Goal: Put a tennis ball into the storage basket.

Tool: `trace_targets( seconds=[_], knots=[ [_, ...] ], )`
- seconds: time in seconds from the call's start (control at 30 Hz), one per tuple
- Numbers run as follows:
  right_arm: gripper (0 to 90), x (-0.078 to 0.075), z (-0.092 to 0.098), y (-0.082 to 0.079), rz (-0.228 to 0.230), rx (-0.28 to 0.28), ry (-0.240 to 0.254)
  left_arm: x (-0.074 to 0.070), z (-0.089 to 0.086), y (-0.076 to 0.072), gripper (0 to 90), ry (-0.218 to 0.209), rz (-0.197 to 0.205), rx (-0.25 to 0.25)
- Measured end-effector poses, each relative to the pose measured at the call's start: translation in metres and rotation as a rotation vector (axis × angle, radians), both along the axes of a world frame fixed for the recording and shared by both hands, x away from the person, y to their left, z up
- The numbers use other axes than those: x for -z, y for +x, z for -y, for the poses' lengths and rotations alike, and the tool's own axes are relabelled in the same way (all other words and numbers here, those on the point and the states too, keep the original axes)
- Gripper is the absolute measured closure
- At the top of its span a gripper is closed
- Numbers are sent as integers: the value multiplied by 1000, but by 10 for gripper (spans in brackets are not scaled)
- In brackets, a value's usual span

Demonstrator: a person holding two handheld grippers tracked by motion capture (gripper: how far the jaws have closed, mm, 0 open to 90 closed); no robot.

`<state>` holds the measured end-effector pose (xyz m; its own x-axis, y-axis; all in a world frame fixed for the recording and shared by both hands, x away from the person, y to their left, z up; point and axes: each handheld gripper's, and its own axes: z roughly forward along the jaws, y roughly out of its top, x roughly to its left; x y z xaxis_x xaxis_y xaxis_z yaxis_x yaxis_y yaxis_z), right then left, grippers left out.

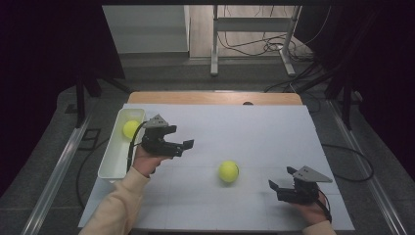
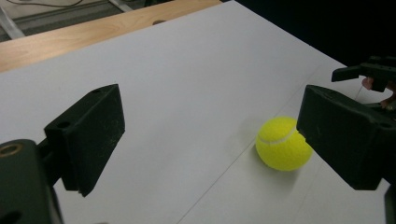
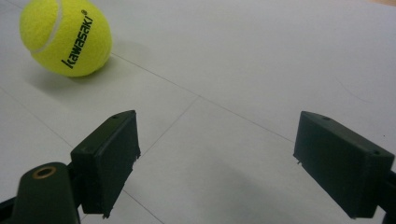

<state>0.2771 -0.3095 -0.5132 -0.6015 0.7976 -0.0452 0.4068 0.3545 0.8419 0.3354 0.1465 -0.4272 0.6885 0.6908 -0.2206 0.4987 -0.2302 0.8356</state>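
Yellow felt marks the tennis ball (image 1: 228, 171) lying free on the white sheet (image 1: 254, 132) that covers the desk (image 1: 215, 97), between the two grippers and touching neither; "kawasaki" is printed on it in the right gripper view. A second yellow ball (image 1: 130, 129) sits in the far end of the white tray (image 1: 111, 169) at the sheet's left edge. Just beside that tray the left gripper (image 1: 185, 147) hangs with fingers released and empty. Near the sheet's right front corner, the right gripper (image 1: 280, 180) likewise has its fingers spread wide, grasping nothing.
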Motion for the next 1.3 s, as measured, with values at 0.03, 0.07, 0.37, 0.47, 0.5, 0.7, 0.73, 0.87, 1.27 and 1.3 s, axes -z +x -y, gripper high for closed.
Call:
trace_targets(
  seconds=[0.03,0.07,0.37,0.47,0.5,0.7,0.73,0.87,1.27,1.3],
  knots=[
    [146,0,0,0,0,0,0,0,0,0,86,0,0,0],
    [146,0,0,0,4,-3,-1,0,1,-1,86,7,0,6],
    [146,-1,-1,-2,8,-3,-13,5,18,-3,82,23,-10,52],
    [146,0,-2,-2,10,-9,-8,7,24,-4,81,27,-13,62],
    [146,0,-2,-2,10,-9,-8,7,24,-4,83,27,-13,62],
    [146,0,-2,-2,9,-12,-8,12,36,-7,81,45,-24,97],
    [146,0,-1,-2,9,-11,-10,12,38,-7,81,44,-23,101],
    [146,0,-1,-3,9,-8,-5,14,44,-7,81,49,-30,117],
    [146,0,1,-4,9,-2,-8,21,61,-9,78,57,-42,165],
    [146,0,1,-4,9,-1,-7,21,62,-9,78,58,-44,168]
  ],
)
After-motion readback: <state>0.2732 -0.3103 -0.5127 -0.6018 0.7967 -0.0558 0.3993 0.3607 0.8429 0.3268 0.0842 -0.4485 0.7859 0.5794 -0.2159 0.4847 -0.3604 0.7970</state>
